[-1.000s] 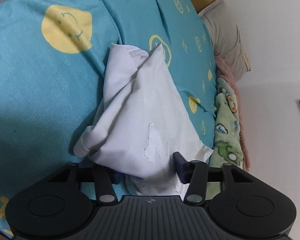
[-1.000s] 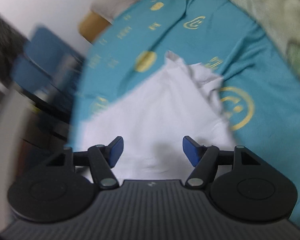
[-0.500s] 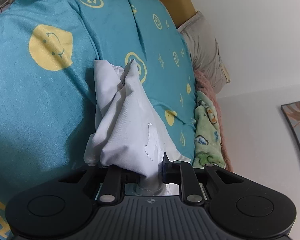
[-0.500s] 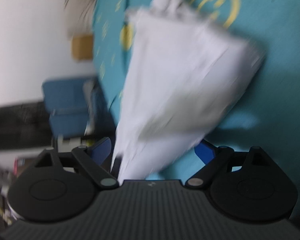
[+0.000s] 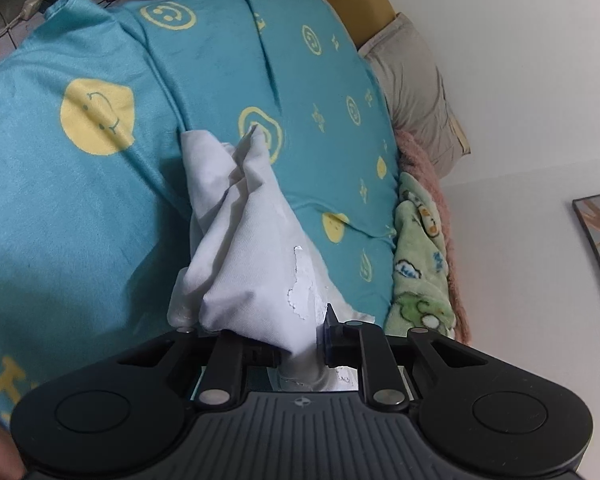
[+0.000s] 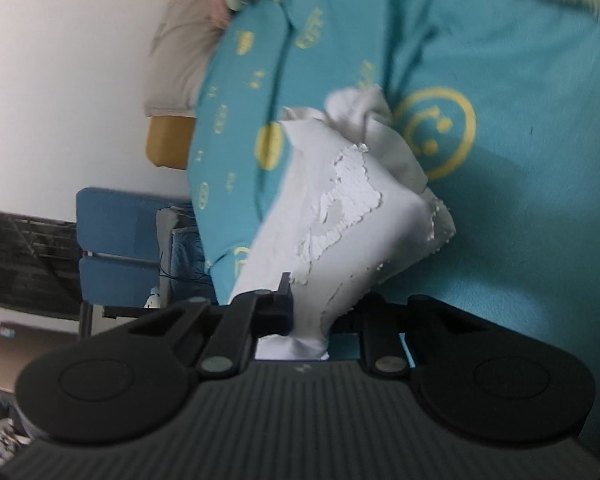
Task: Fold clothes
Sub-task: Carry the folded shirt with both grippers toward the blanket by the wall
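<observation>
A white garment (image 5: pixel 244 240) with a cracked white print lies bunched on a teal bedspread with yellow smiley faces (image 5: pixel 92 184). My left gripper (image 5: pixel 300 344) is shut on one end of the garment, which stretches away from it up the bed. In the right wrist view the same garment (image 6: pixel 352 216) is pinched by my right gripper (image 6: pixel 308 320), also shut on the cloth. The far end of the garment is crumpled near a smiley ring. Both held ends are lifted off the bedspread (image 6: pixel 520 240).
A green cartoon blanket (image 5: pixel 420 264), a pink fuzzy blanket (image 5: pixel 424 160) and a grey pillow (image 5: pixel 416 92) lie along the wall side of the bed. A blue chair (image 6: pixel 116 248) and a cardboard box (image 6: pixel 28 356) stand beside the bed.
Both grippers went from open around the garment to shut on it. The garment has been lifted and pulled into a tented bundle; the right gripper swung around quickly.
</observation>
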